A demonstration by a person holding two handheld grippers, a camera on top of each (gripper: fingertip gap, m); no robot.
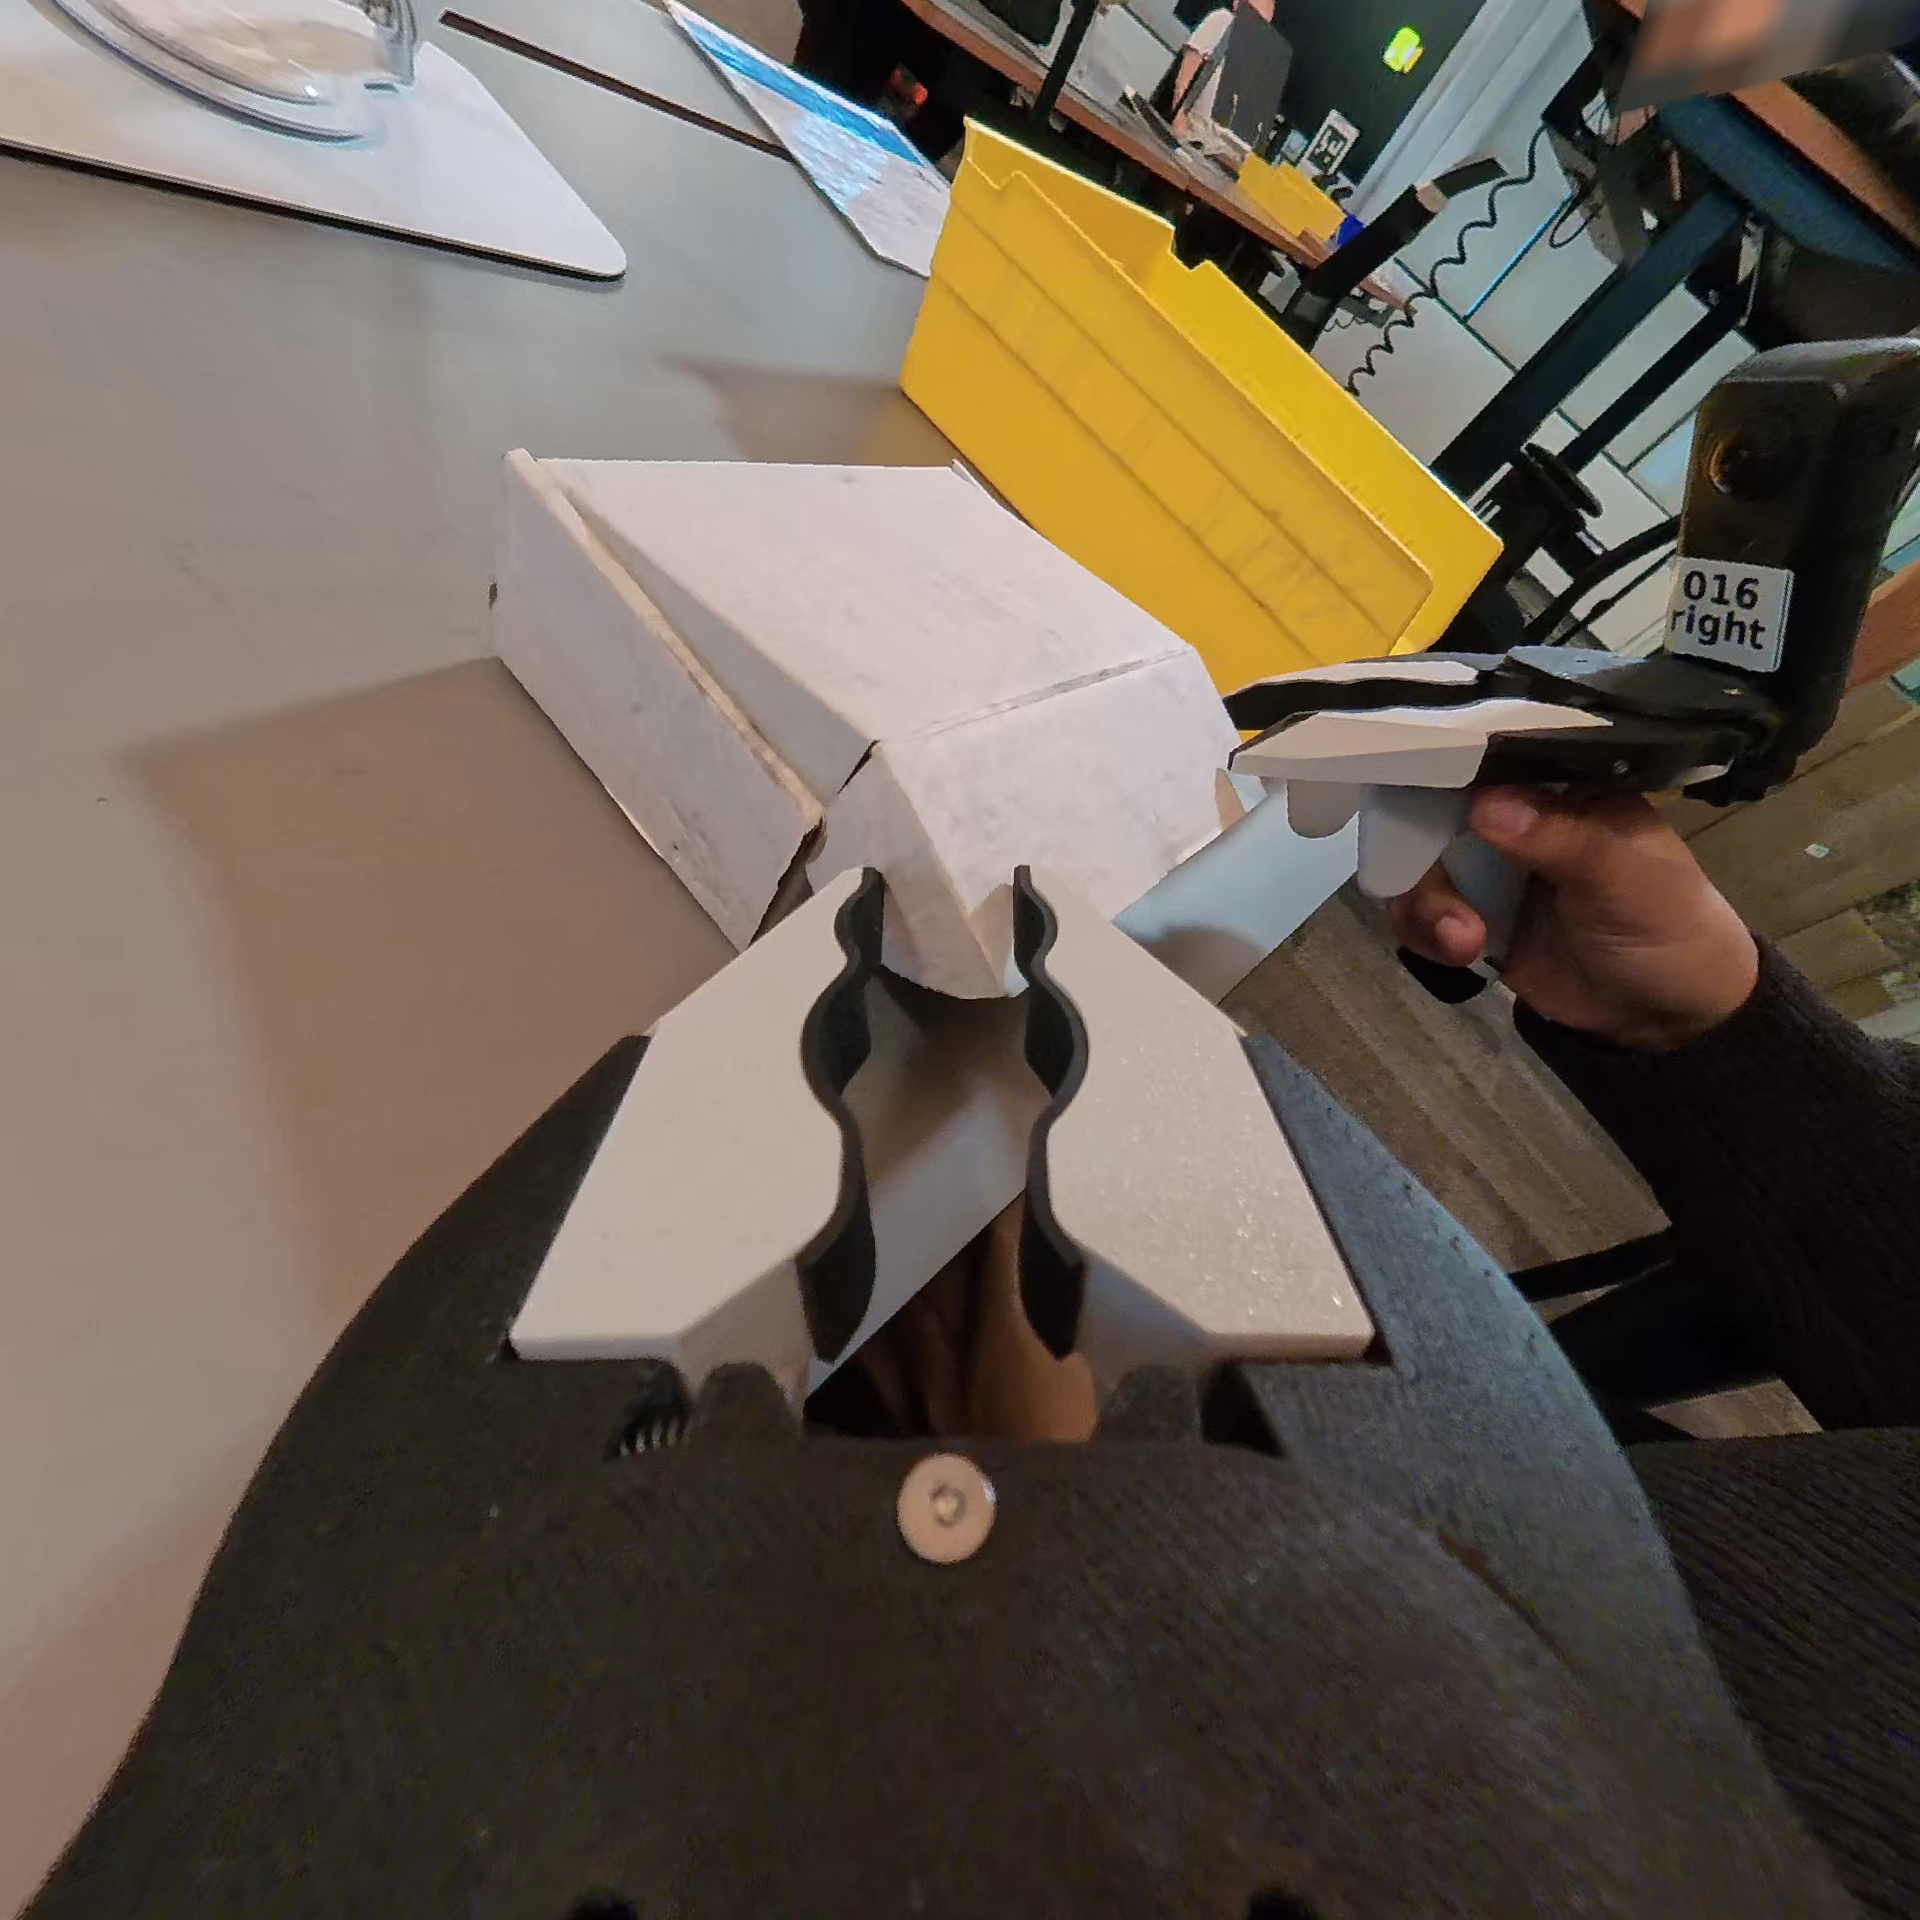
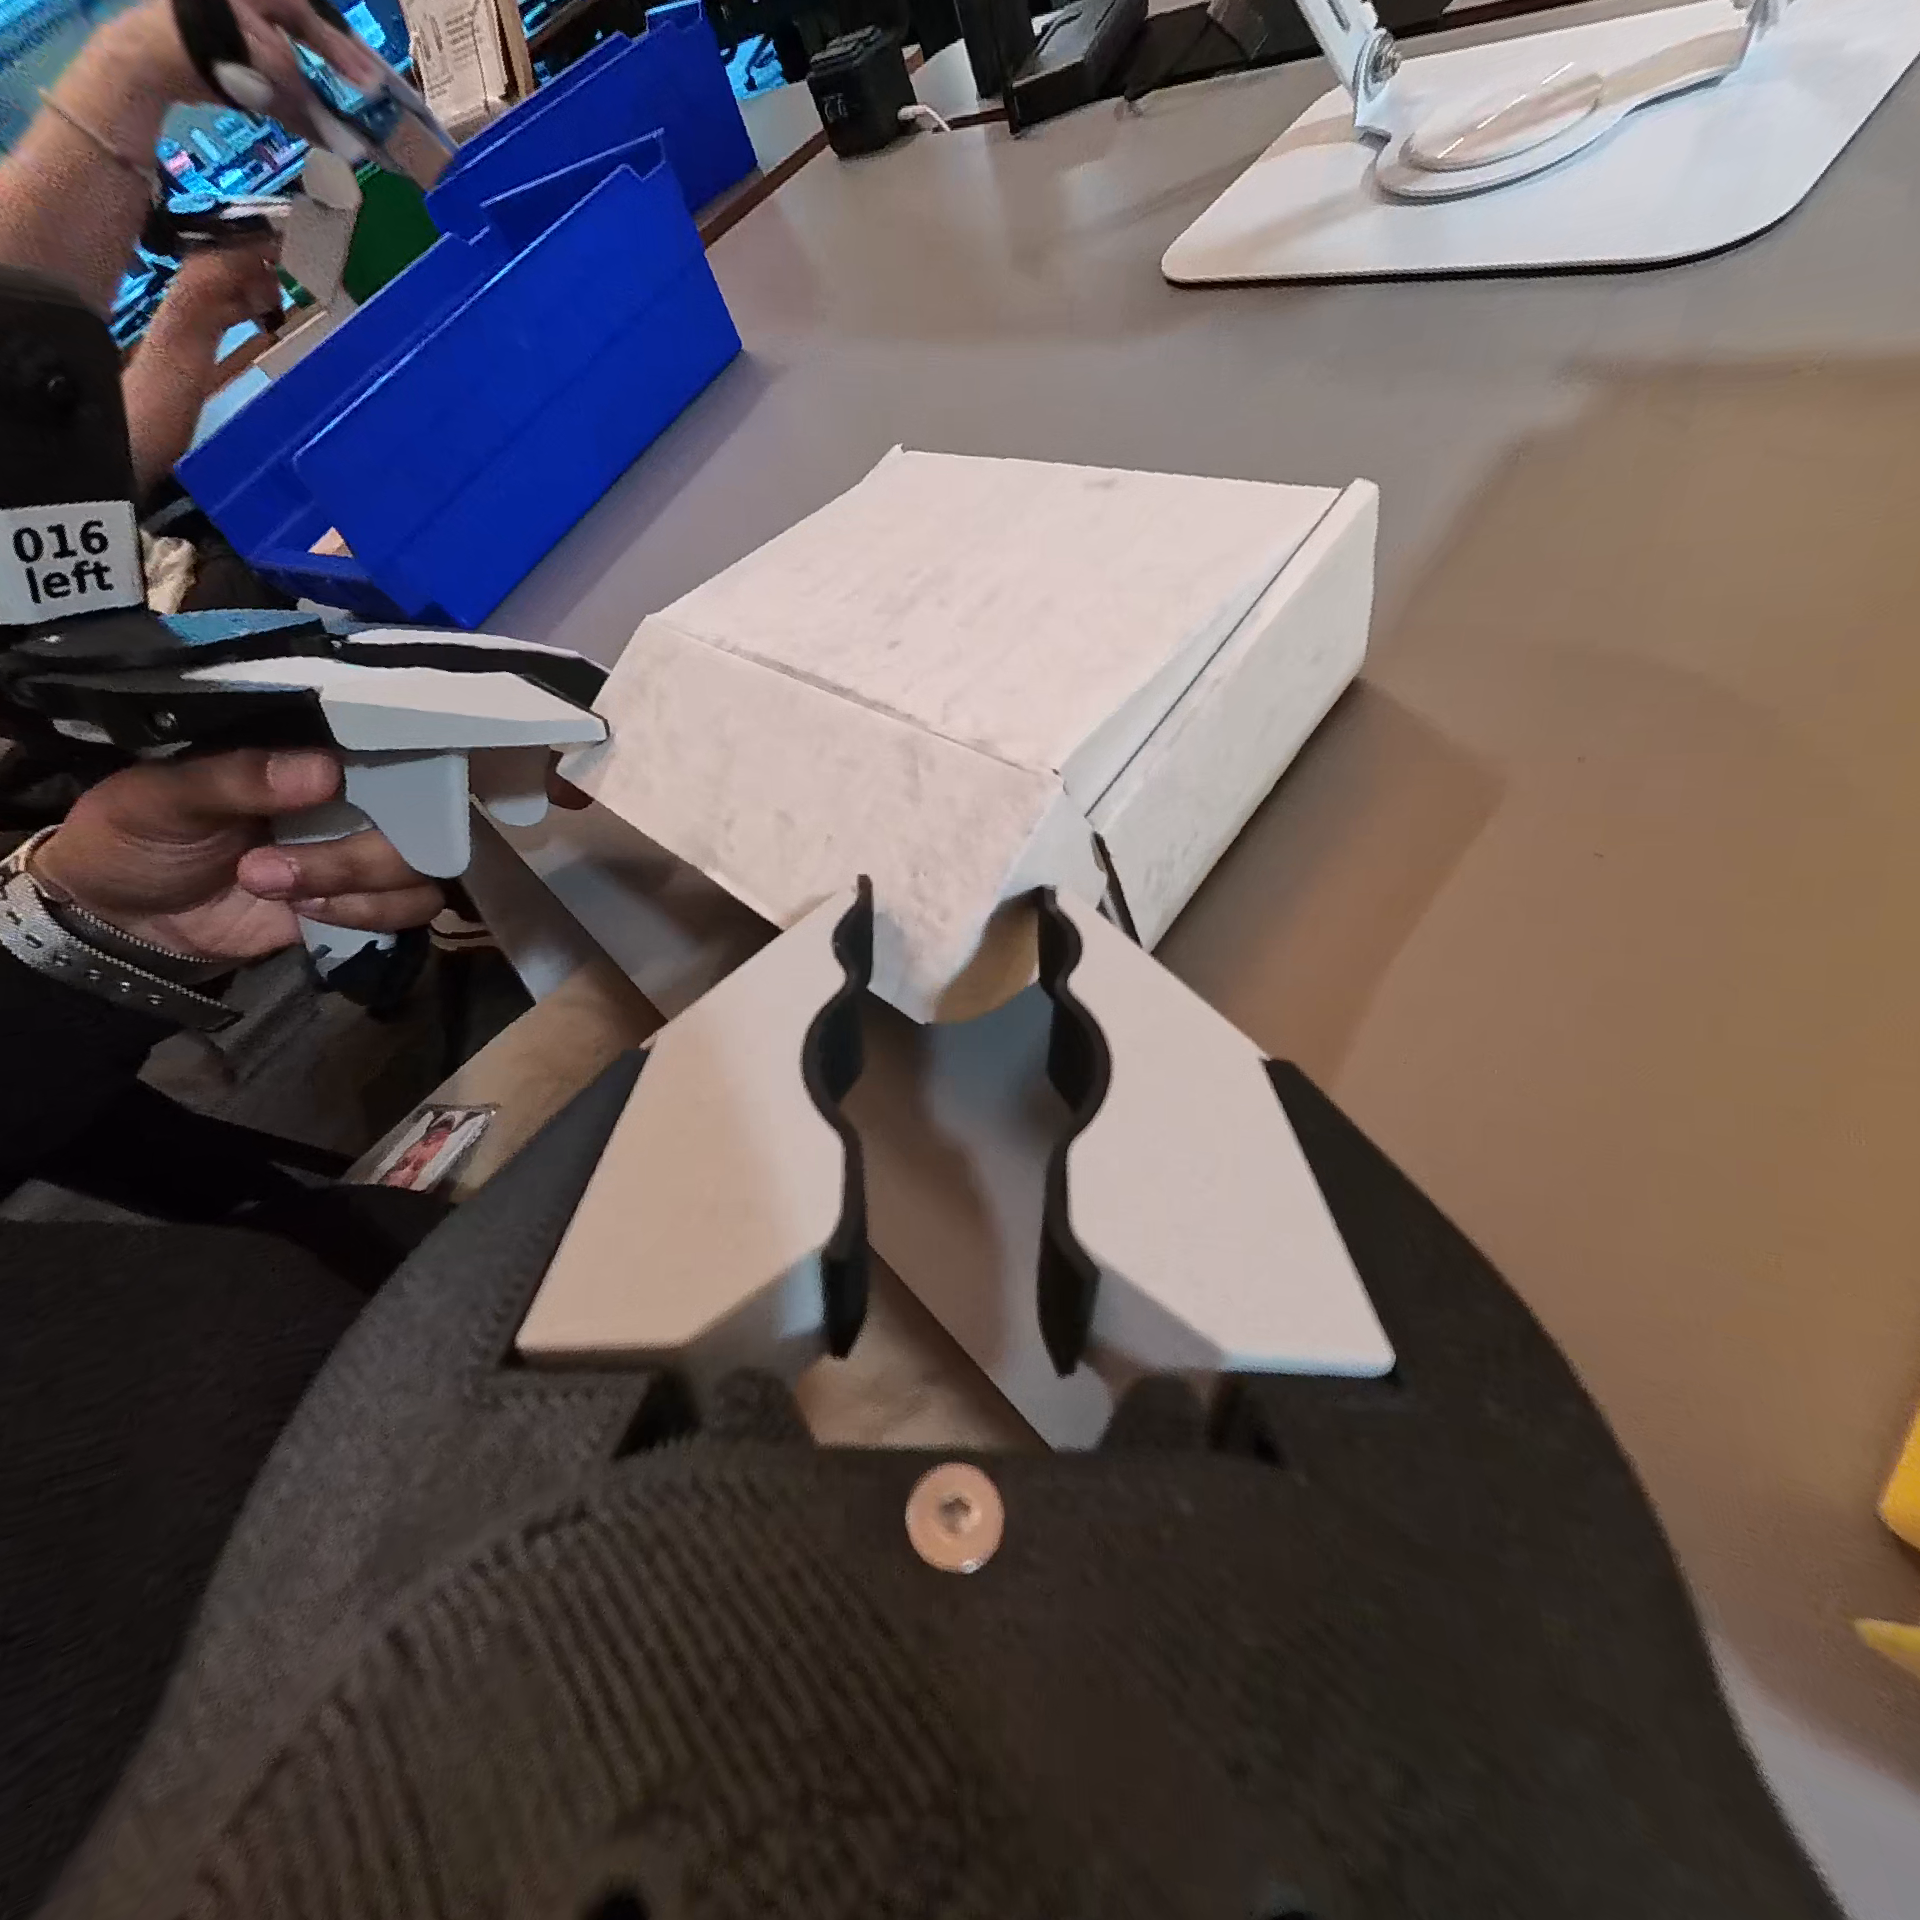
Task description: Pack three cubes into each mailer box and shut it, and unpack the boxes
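Observation:
A white mailer box (image 1: 831, 582) (image 2: 987, 623) lies on the grey table near its front edge, lid down, with the front flap (image 1: 1039, 769) (image 2: 831, 790) sticking out towards me. My left gripper (image 1: 943, 894) holds the flap's left corner between its fingertips; it also shows in the right wrist view (image 2: 587, 707). My right gripper (image 2: 951, 904) holds the flap's right corner, where a brown-lined ear curls; it also shows in the left wrist view (image 1: 1236, 732). No cubes are in view.
A yellow bin (image 1: 1143, 436) stands right of the box and a blue bin (image 2: 499, 416) left of it. A white board with a clear stand (image 1: 364, 177) (image 2: 1558, 177) lies at the back. The table's front edge (image 1: 1226, 894) runs just under the flap.

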